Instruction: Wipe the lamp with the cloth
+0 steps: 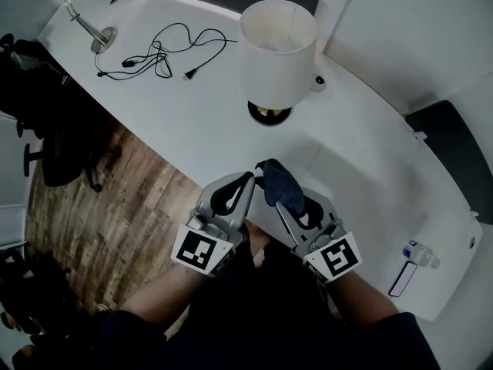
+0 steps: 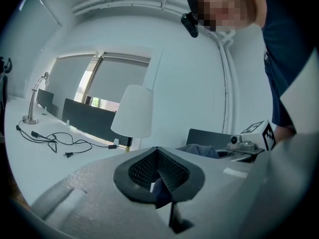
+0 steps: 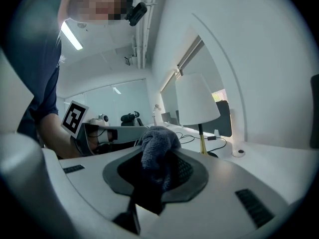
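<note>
A lamp [image 1: 279, 52] with a white shade stands on the white desk [image 1: 192, 122], ahead of both grippers. The same lamp [image 2: 133, 111] shows in the left gripper view, and the lamp [image 3: 197, 99] is right of centre in the right gripper view. My right gripper [image 1: 276, 195] is shut on a dark blue cloth [image 1: 279, 182]; the cloth [image 3: 158, 143] bunches up over its jaws. My left gripper [image 1: 248, 179] is shut with nothing seen in it, its tip right beside the cloth. Both are held close to my body, short of the lamp.
A black cable [image 1: 162, 52] lies loose on the desk at the back left, near a silver desk lamp [image 1: 86, 23]. A small bottle [image 1: 420, 253] and a phone [image 1: 402, 277] lie at the right. A black chair [image 1: 46, 114] stands on the wood floor at left.
</note>
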The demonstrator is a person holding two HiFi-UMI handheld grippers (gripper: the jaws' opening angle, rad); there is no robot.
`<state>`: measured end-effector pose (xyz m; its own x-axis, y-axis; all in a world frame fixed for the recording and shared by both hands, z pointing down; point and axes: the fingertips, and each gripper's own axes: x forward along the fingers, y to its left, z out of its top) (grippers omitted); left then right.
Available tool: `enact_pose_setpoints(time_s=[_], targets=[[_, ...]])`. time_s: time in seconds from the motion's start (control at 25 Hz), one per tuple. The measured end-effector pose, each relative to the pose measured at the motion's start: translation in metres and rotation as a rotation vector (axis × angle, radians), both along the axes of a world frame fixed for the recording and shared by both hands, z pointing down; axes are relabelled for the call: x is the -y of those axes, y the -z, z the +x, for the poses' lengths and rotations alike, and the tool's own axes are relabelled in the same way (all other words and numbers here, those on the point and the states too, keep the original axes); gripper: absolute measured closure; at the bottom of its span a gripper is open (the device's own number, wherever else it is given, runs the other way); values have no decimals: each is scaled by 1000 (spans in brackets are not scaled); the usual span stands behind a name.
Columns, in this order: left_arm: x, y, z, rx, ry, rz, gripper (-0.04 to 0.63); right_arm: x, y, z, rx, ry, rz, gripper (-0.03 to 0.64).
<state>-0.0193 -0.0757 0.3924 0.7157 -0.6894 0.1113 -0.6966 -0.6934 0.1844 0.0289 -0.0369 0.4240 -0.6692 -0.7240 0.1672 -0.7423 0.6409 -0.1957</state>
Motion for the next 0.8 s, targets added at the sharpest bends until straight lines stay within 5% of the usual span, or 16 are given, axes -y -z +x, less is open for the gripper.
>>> enact_pose_setpoints(time_s=[0.8], targets=[[100,-114,6,78,46,-69,597,158,-113,66,-389,-82,39,518]])
